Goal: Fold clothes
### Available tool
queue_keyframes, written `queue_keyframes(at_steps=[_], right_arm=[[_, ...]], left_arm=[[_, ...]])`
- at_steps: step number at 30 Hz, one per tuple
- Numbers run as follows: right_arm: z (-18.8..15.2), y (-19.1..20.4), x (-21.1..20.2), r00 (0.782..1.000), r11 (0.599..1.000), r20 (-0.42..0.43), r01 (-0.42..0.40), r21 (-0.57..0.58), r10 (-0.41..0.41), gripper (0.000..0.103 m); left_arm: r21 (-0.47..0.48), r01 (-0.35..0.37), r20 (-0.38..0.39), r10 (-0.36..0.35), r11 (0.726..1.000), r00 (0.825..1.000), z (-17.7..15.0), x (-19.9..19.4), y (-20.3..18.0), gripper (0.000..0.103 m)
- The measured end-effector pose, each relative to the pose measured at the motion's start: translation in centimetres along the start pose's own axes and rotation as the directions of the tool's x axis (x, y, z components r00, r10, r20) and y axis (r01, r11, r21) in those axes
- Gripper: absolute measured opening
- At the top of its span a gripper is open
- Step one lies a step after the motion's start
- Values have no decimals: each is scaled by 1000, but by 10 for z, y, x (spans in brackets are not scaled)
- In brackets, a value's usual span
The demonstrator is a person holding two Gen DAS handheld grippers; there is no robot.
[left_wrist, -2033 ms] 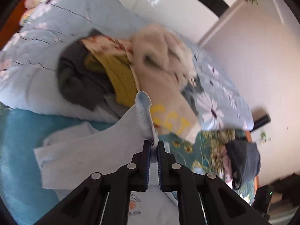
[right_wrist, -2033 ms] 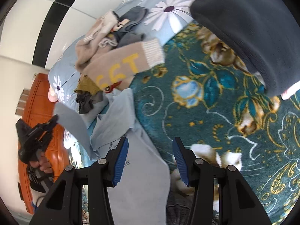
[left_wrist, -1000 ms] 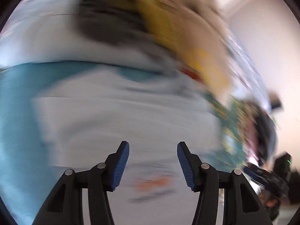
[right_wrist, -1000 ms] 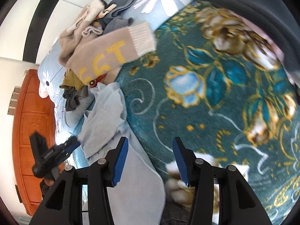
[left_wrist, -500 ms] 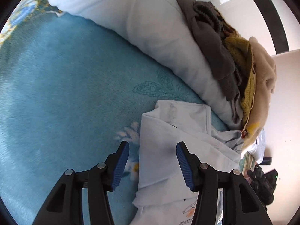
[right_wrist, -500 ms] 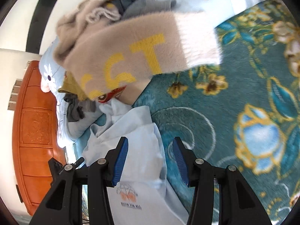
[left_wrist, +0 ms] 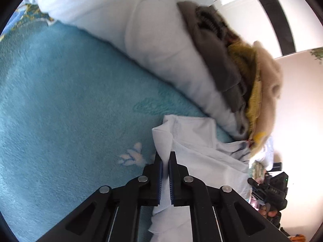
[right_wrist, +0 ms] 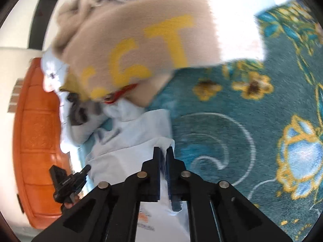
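**A:** What are you seeing of the garment you're working on?

**B:** You're handling a pale blue T-shirt (left_wrist: 193,151). It is lying on the teal floral blanket (left_wrist: 60,100), rumpled, with a stitched hem showing near its upper corner and folds bunching toward the pile of clothes (left_wrist: 232,74). In the right wrist view the same shirt (right_wrist: 131,139) is showing a small orange print low down, close to your tool.

**A:** Where is it sitting, and which way is it running?

**B:** It is lying just below the white duvet (left_wrist: 161,40), its far end touching the heap where the beige sweater with yellow letters (right_wrist: 141,40) is draping over it. Its long axis is running from your grippers away toward that heap; I cannot tell which end is the collar.

**A:** And my grippers?

**B:** Your left gripper (left_wrist: 165,157) is pinching a raised ridge of the shirt's edge, the jaws nearly together with cloth standing between them. Your right gripper (right_wrist: 163,151) is clamping the opposite edge in the same way, jaws drawn narrow on a peak of fabric beside the swirl-patterned part of the blanket.

**A:** Anything else nearby?

**B:** An orange wooden headboard (right_wrist: 34,131) is standing beyond the duvet in the right wrist view, and each camera is catching the other gripper at the frame's edge.
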State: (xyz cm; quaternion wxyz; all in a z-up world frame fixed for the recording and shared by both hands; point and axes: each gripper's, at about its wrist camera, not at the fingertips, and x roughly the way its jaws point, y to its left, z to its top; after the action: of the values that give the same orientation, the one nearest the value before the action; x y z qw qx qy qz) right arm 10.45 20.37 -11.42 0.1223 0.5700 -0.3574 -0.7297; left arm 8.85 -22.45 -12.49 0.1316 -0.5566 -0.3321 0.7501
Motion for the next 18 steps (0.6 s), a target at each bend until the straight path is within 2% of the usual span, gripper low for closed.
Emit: queue_keyframes(at_steps=[1, 3, 6, 9, 12, 16, 18], right_arm=[[0, 7, -4, 1000, 999, 11, -28, -25, 29, 2], [1, 20, -13, 996, 993, 37, -78, -85, 81, 2], [9, 20, -5, 999, 994, 32, -14, -107, 17, 2], [11, 8, 3, 999, 997, 25, 34, -64, -32, 2], [5, 0, -5, 999, 999, 43, 32, -42, -30, 3], [-7, -3, -25, 996, 997, 71, 65, -49, -61, 4], [-14, -3, -37, 995, 997, 82, 64, -51, -60, 4]], left_arm=[[10, 12, 11, -12, 1000, 1000, 0, -5, -1, 6], [16, -17, 22, 17, 1000, 1000, 5, -8, 4, 6], [-24, -56, 35, 57, 998, 998, 14, -10, 21, 5], [-94, -80, 52, 85, 992, 995, 19, -14, 40, 5], [-103, -67, 64, 74, 992, 995, 17, -26, 42, 4], [-59, -98, 41, 100, 993, 994, 3, -38, 27, 7], [-55, -84, 33, 86, 995, 996, -10, -46, 19, 13]])
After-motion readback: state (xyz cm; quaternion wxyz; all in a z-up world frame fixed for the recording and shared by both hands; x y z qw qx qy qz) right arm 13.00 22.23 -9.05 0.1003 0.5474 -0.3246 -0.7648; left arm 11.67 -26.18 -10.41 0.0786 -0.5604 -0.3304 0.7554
